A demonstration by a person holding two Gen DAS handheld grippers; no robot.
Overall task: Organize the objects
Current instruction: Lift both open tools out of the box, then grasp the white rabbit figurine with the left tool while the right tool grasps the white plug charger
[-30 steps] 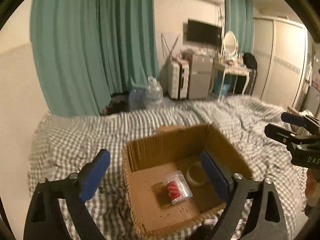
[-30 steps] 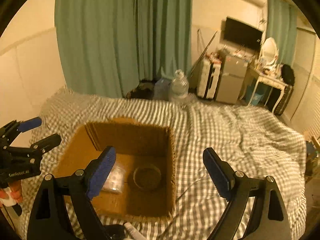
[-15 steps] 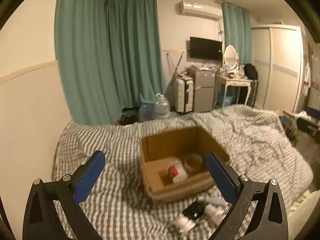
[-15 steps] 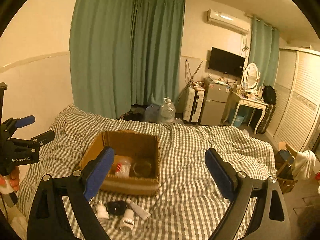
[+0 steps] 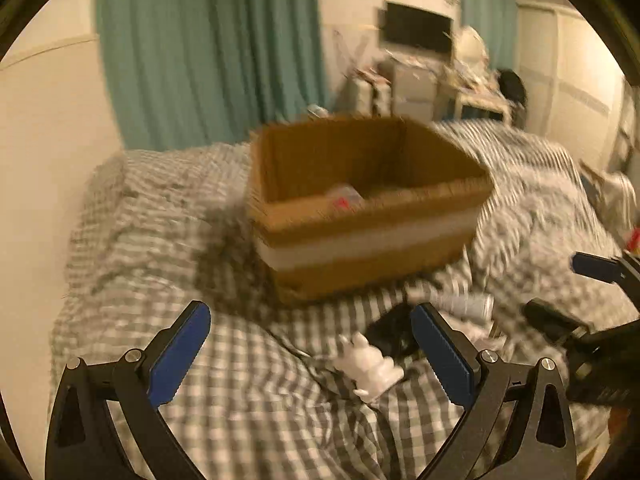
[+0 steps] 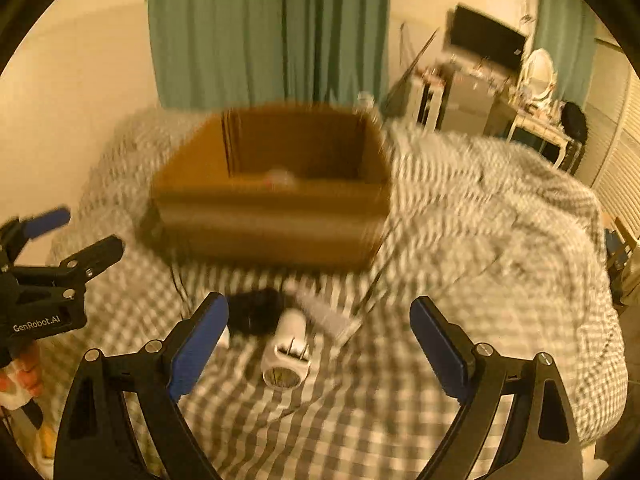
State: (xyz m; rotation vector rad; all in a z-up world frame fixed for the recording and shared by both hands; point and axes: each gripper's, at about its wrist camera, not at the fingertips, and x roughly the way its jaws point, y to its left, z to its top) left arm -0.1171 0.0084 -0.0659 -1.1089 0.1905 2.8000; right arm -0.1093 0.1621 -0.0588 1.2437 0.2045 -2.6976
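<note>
On the far left, a cream wall (image 5: 44,128) runs beside the bed (image 5: 152,208), which is covered in a grey checked blanket; teal curtains (image 5: 208,48) hang behind it. The left gripper (image 5: 310,350) is spread wide with nothing between its 2 blue pads, held over the near part of the blanket. Past it, in the middle of the bed, stands a cardboard box (image 5: 360,208) with a pale band across its near wall; a small clear container with a red patch (image 5: 344,198) shows just above that wall, inside the box. Between the box and the grippers lie the loose things: a white object (image 5: 370,364), a black object (image 5: 390,334) touching it, and a pale tube (image 5: 466,304) further right. All are blurred by motion. The right gripper (image 6: 318,330) is also spread wide and empty; it shows at the right edge of the left view.

The right view shows more clearly a white cylinder (image 6: 289,350) lying on its side, its round end facing near, just beside the black object (image 6: 256,314) and a grey tube (image 6: 324,314) that lies slantwise. In that view the box (image 6: 272,224) blocks most of its own contents. Far right stand a television (image 6: 486,42), a dressing table with an oval mirror (image 6: 538,70) and a white wardrobe (image 6: 622,132).
</note>
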